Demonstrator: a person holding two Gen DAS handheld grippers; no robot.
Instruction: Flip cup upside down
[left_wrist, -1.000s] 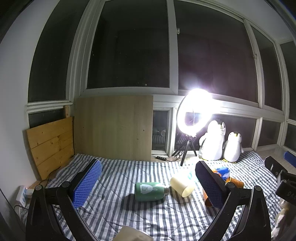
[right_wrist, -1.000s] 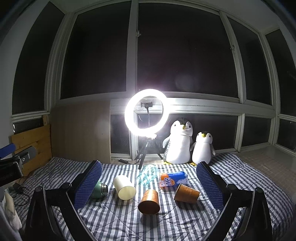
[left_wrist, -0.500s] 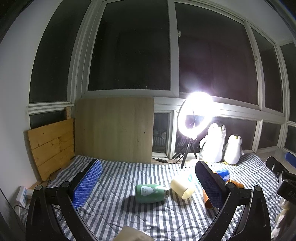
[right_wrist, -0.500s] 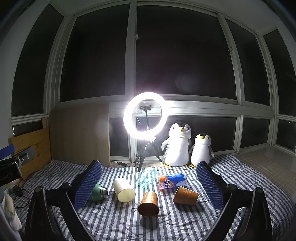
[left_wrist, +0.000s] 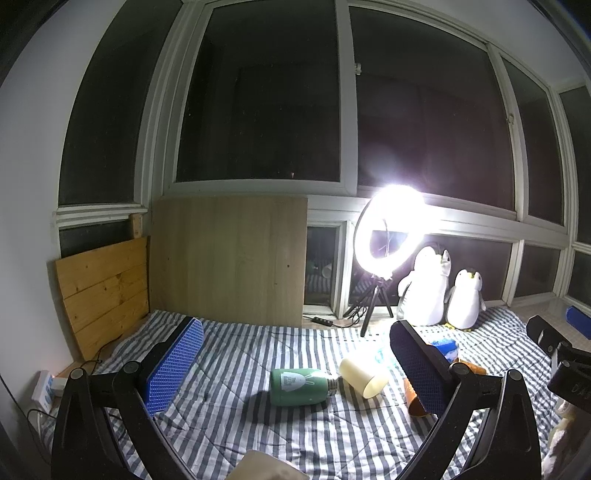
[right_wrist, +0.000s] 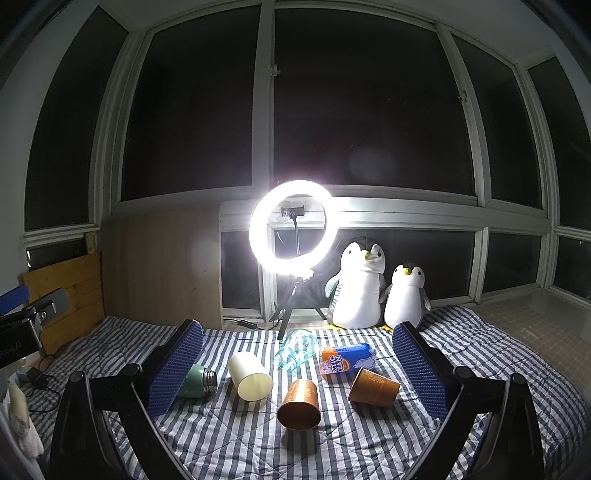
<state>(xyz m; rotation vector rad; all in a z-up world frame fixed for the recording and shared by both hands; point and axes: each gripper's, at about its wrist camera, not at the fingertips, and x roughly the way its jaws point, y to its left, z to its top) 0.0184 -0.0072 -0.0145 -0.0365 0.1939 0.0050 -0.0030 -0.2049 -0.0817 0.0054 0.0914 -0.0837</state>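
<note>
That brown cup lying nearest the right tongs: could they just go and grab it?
Probably yes. The right tongs are wide open and empty, and the brown cup lies on its side on the striped blanket, apart from the cream cup, with nothing in between.

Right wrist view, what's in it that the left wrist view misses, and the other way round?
Only the right wrist view shows the two brown cups whole, on their sides, plus the clear glass jar and the whole drink can. Only the left wrist view shows the green bottle's full body and the white power strip. Both show the cream cup lying on its side, the ring light, two penguins and the striped blanket.
</note>
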